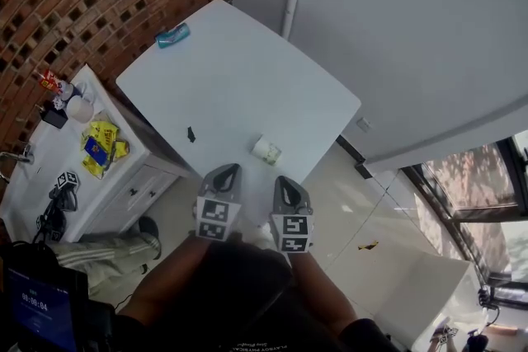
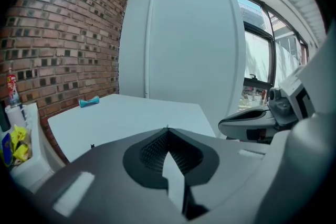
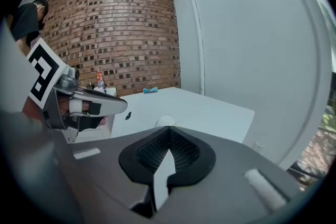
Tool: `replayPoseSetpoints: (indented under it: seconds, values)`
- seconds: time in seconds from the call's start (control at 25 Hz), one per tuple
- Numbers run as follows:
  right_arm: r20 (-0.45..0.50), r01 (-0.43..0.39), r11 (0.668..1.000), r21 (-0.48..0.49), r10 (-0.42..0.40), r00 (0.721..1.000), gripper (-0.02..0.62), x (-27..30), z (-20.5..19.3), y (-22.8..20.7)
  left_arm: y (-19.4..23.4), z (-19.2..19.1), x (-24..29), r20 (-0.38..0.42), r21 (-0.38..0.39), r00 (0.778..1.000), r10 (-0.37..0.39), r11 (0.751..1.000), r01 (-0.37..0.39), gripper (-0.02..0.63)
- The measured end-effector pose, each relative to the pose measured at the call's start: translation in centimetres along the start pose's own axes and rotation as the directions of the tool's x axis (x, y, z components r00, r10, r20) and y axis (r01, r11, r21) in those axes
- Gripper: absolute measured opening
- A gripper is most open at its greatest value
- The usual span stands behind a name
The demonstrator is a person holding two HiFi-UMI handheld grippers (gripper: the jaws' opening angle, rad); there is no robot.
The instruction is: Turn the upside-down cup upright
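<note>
My left gripper (image 1: 230, 170) has its fingers closed on nothing, just short of the worktop (image 1: 247, 78) edge. The cup (image 1: 266, 150) sits near that front edge, ahead and between my two hands, apparently standing on its rim. My right gripper (image 1: 284, 180), its fingers also closed and empty, points almost straight at it and looks nearer.

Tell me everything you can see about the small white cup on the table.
The small whitish translucent cup stands on the white square table, near the edge closest to the person. Nothing touches it; the left claw and right claw are short of it. Which end is up is too small to tell.
</note>
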State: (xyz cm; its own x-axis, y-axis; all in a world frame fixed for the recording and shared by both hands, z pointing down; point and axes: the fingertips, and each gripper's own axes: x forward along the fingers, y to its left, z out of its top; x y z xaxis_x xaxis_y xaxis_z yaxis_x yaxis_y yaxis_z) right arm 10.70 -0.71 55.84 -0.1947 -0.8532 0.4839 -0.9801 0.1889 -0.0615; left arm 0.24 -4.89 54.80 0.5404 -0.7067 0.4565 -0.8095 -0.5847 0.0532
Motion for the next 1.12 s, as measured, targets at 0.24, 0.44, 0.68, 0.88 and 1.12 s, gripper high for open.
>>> replayPoseSetpoints:
  seconds: [0.24, 0.44, 0.68, 0.88, 1.12]
  values:
    - [-0.060, 0.005, 1.000, -0.020, -0.006, 0.998, 0.012, 2.0, 0.1, -0.1, 1.7, 0.4, 1.8, 0.001, -0.033, 1.000, -0.013, 0.999, 0.013, -0.005]
    - [-0.089, 0.012, 0.999, -0.050, -0.016, 0.996, 0.012, 3.2, 0.5, 0.1, 2.6, 0.8, 2.8, 0.003, -0.042, 0.999, -0.037, 0.998, 0.037, -0.004]
    - [-0.120, -0.033, 0.993, -0.110, 0.020, 0.993, 0.012, 4.3, 0.8, 0.8, 3.3, 1.0, 3.9, 0.001, -0.048, 0.999, -0.037, 0.998, 0.037, -0.005]
    - [-0.114, -0.064, 0.987, -0.148, 0.047, 0.992, 0.012, 5.1, 1.5, 1.1, 3.5, 0.6, 4.3, -0.019, -0.040, 1.000, -0.019, 0.999, 0.018, -0.004]
    - [-0.134, -0.082, 0.983, -0.166, 0.060, 0.989, 0.012, 6.1, 1.3, 1.1, 4.3, 0.9, 4.4, -0.014, -0.074, 1.000, 0.004, 0.997, -0.005, -0.005]
